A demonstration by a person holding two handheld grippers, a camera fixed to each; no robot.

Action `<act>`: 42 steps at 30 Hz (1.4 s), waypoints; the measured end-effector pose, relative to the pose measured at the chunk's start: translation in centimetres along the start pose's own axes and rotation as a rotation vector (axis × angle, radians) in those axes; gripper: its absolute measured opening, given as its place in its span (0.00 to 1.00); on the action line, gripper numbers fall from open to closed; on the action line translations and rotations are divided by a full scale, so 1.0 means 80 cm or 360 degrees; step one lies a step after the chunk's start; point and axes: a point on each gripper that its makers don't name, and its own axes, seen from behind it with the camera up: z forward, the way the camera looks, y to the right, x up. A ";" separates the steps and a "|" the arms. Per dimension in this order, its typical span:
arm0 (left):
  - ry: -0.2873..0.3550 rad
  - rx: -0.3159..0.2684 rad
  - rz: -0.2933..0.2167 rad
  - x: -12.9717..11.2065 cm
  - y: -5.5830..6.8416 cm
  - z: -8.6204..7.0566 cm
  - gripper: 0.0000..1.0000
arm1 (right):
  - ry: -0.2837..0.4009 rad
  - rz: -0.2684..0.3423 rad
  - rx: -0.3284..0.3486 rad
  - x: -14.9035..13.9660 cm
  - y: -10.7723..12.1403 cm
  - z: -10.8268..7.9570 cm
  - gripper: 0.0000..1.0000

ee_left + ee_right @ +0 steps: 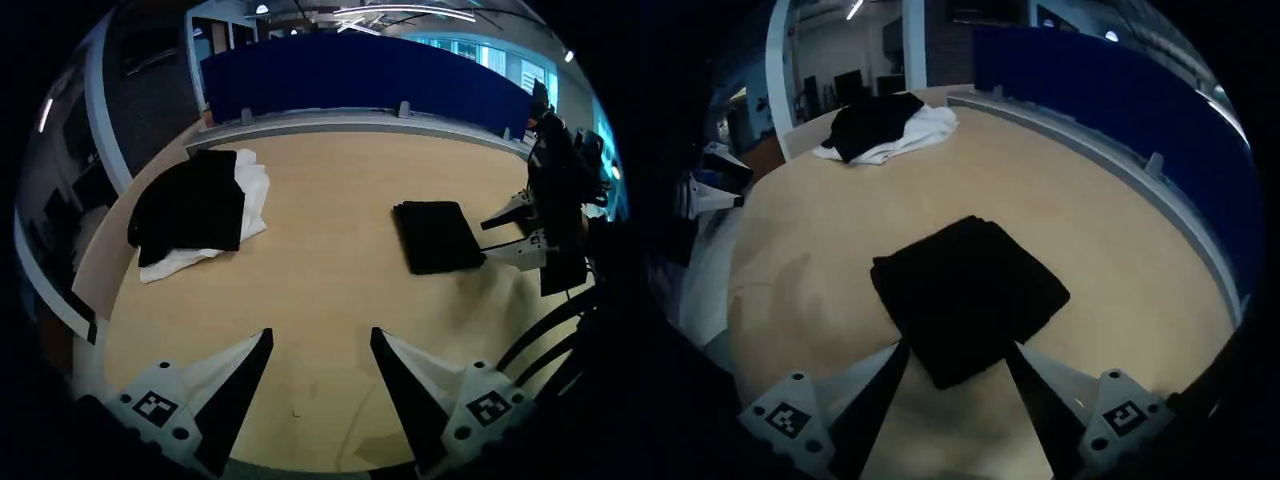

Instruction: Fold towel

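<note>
A folded black towel (438, 236) lies flat on the wooden table (320, 192). In the left gripper view my left gripper (320, 336) hovers open over bare wood, well short of that towel. Beyond the towel's right edge, my right gripper (502, 236) stands open, its fingertips at the towel's edge. In the right gripper view the folded black towel (968, 292) sits just ahead, its near corner reaching in between the spread fingers of my right gripper (957, 348). Nothing is pinched.
A loose pile of towels, black (192, 208) over white (254, 188), lies at the table's far left; the same pile (884, 124) appears far off in the right gripper view. A blue partition (360, 72) runs along the table's back edge.
</note>
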 end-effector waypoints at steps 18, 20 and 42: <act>-0.0003 -0.0004 0.0010 -0.003 0.001 0.002 0.90 | -0.0058 0.0067 -0.0063 -0.040 -0.011 0.007 0.91; -0.0005 -0.0005 0.0011 -0.004 0.001 0.002 0.90 | -0.0062 0.0077 -0.0067 -0.042 -0.012 0.009 0.90; -0.0011 -0.0009 0.0020 -0.007 0.003 0.003 0.90 | -0.0046 0.0220 -0.0141 -0.055 -0.003 0.018 0.06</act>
